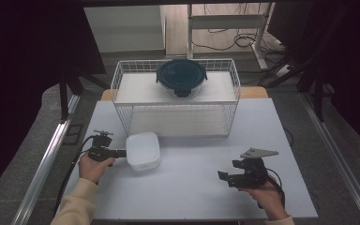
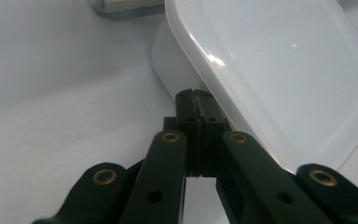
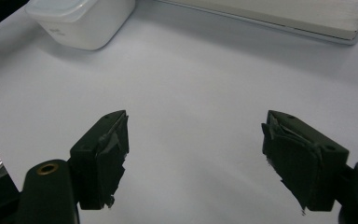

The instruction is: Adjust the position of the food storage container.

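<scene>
Table (image 1: 192, 187) white, bare; wire rack (image 1: 176, 98) at back; dark room.

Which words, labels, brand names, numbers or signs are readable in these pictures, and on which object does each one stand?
No text can be read in any view.
White container: a small grey mark on its side wall in the right gripper view, too small and blurred to read.
Dark round lid of the container on the wire rack: no lettering can be made out.
Left gripper and right gripper: no markings visible.
</scene>
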`<action>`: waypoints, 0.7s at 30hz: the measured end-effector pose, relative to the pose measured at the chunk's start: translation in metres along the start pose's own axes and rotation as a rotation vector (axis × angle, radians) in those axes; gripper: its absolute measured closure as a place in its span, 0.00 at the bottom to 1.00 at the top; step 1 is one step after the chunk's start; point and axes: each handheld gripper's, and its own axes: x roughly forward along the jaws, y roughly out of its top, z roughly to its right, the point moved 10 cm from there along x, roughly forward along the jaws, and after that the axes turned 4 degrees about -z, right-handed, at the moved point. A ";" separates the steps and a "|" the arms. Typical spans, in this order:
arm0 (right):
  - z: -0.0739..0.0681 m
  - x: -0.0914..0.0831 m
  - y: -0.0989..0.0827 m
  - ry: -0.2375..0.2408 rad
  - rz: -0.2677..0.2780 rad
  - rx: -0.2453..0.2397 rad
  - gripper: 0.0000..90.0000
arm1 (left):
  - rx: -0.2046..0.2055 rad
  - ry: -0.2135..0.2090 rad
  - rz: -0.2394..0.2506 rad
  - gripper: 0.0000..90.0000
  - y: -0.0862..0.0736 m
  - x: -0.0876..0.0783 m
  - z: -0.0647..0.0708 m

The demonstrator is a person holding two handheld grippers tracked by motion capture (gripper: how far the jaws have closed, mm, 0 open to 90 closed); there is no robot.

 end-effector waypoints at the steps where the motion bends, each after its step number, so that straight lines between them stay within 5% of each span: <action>1: 0.000 0.000 0.000 0.000 -0.001 0.001 0.25 | 0.009 0.007 -0.002 1.00 0.001 0.001 0.002; 21: 0.002 0.000 0.000 -0.008 0.000 0.002 0.25 | 0.084 -0.071 -0.021 1.00 0.029 0.038 0.063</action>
